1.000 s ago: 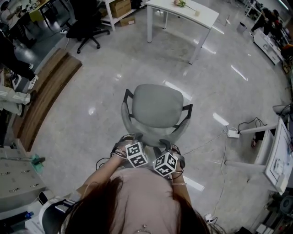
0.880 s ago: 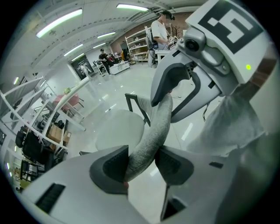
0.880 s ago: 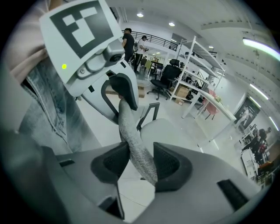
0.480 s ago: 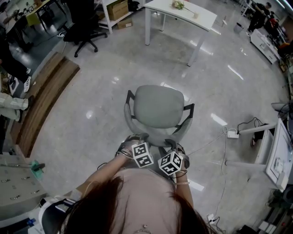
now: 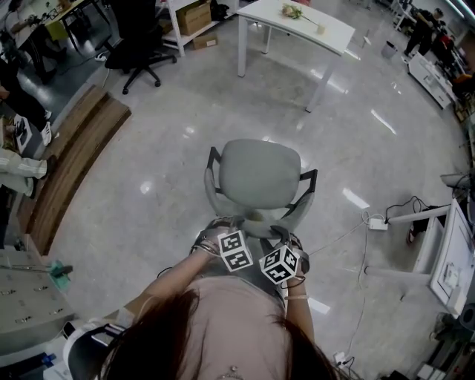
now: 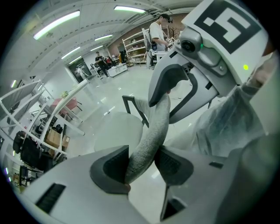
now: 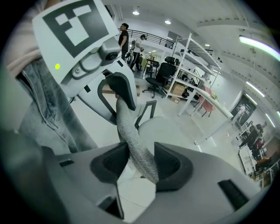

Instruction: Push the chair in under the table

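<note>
The grey armchair stands on the shiny floor with its seat toward the white table at the top of the head view. Both grippers hold the top edge of its backrest from behind. My left gripper is shut on the fabric backrest edge, which runs up between its pads. My right gripper is shut on the same backrest edge a little to the right. Open floor separates the chair from the table.
A black office chair and a wooden platform lie to the left. A power strip with cables and a white desk frame lie to the right. Shelving with boxes stands behind, and people stand at the room's far edges.
The chair and both grippers have slid a little forward toward the table, with the floor drifting down the head view. Both grips on the backrest are unchanged.
</note>
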{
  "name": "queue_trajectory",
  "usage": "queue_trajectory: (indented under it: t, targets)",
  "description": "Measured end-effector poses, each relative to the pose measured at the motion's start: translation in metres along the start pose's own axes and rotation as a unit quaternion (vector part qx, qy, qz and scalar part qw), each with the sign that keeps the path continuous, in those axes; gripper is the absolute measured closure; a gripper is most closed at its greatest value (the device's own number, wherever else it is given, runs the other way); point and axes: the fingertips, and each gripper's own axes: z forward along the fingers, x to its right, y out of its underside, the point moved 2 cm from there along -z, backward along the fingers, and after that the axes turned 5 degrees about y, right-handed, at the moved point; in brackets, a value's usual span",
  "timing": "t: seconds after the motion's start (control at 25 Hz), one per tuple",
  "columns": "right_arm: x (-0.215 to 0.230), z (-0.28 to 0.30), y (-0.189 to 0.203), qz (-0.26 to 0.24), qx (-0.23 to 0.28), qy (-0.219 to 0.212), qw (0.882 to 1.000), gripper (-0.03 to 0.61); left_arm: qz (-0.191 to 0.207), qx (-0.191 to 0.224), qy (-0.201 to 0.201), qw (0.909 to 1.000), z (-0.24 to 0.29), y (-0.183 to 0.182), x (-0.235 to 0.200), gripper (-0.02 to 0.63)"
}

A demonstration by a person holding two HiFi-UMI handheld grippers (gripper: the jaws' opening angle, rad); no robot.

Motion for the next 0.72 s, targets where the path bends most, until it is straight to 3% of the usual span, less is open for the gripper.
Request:
queue_trajectory:
  t: [0.72]
  targets:
    - [0.050, 0.027, -0.010, 0.003, 0.000, -0.001, 1.000, 0.391, -0.002, -0.006, 0.000, 1.0000, 0.020, -0.023, -0.049, 0.426]
